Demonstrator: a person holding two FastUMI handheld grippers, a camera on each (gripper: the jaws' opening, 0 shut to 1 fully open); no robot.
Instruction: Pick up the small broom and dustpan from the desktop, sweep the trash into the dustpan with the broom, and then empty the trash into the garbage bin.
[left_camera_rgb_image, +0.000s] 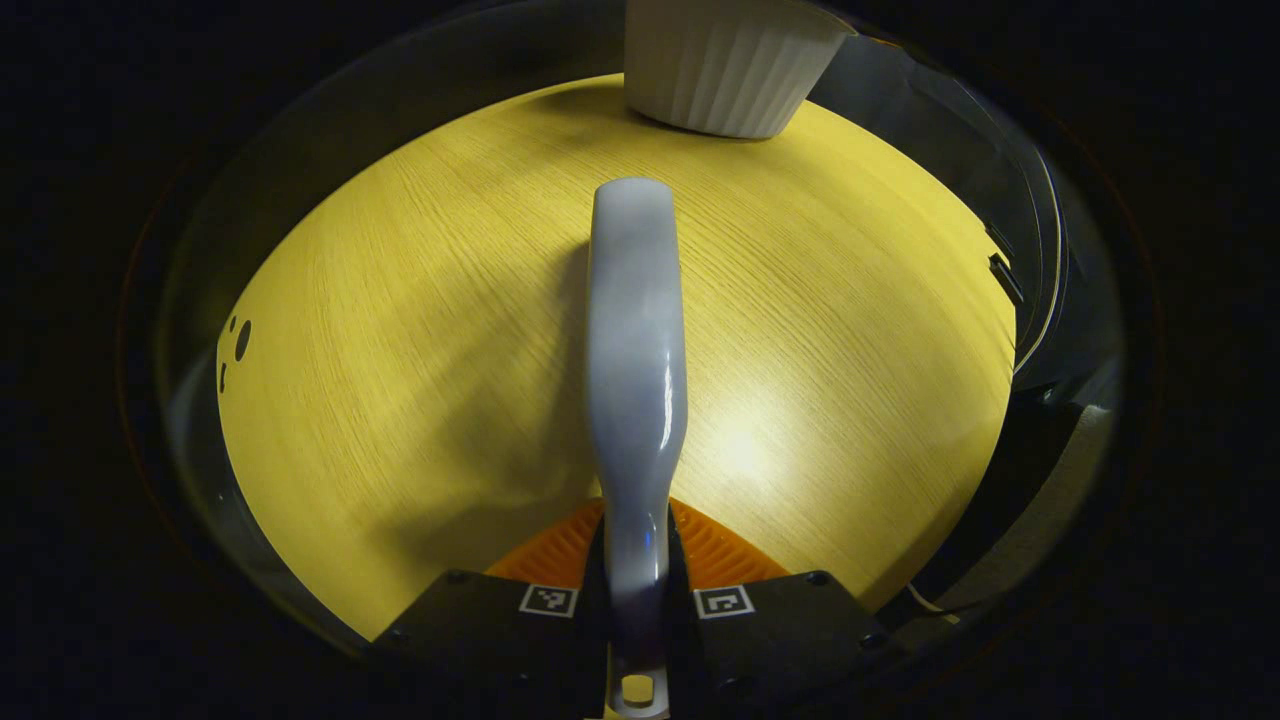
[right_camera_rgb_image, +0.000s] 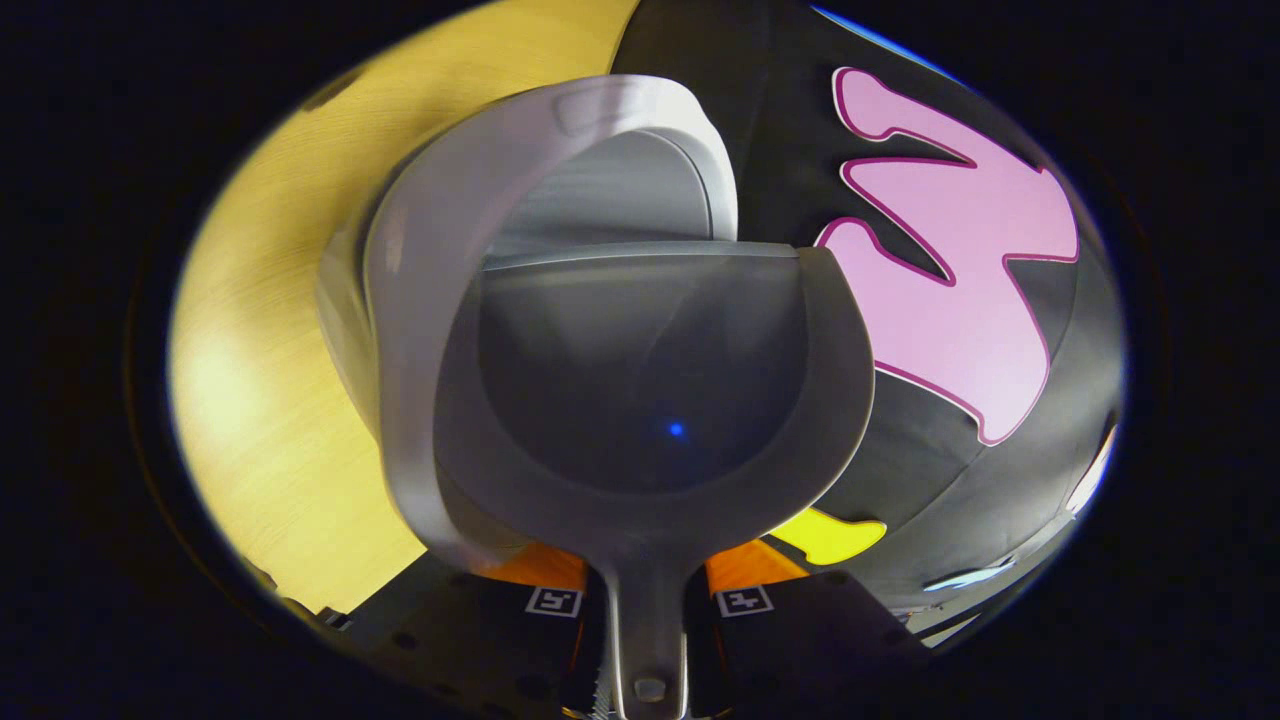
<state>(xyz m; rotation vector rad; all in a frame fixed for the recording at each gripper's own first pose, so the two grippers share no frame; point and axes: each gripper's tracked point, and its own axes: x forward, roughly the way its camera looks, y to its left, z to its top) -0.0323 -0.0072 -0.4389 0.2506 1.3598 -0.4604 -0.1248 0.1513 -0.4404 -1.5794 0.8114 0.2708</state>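
Left claw (left_camera_rgb_image: 637, 600): clamped on the broom handle (left_camera_rgb_image: 636, 380), one finger on each side of the handle's near end; the hanging hole at the handle's tip sits just below the fingers.
Broom: in the left gripper view the pale, glossy handle runs from the claw straight away over the tabletop (left_camera_rgb_image: 400, 380); the bristle end cannot be made out from here.
Tabletop: light wood grain, lit with a bright glare spot right of the handle; the handle's shadow falls to its left.
Garbage bin, left gripper view (left_camera_rgb_image: 725, 65): white ribbed tub standing at the far edge of the tabletop, well beyond the handle's tip; the inside is hidden from this angle.
Right claw (right_camera_rgb_image: 648, 610): closed on the dustpan's handle (right_camera_rgb_image: 648, 620), fingers pressing it from both sides.
Dustpan (right_camera_rgb_image: 650, 380): grey scoop held tilted with its open lip at the bin's mouth; the pan's inner surface looks bare, though shade makes it hard to be sure.
Garbage bin, right gripper view (right_camera_rgb_image: 440, 250): white rim and smooth inner wall just behind and around the dustpan's lip; no contents can be told apart inside.
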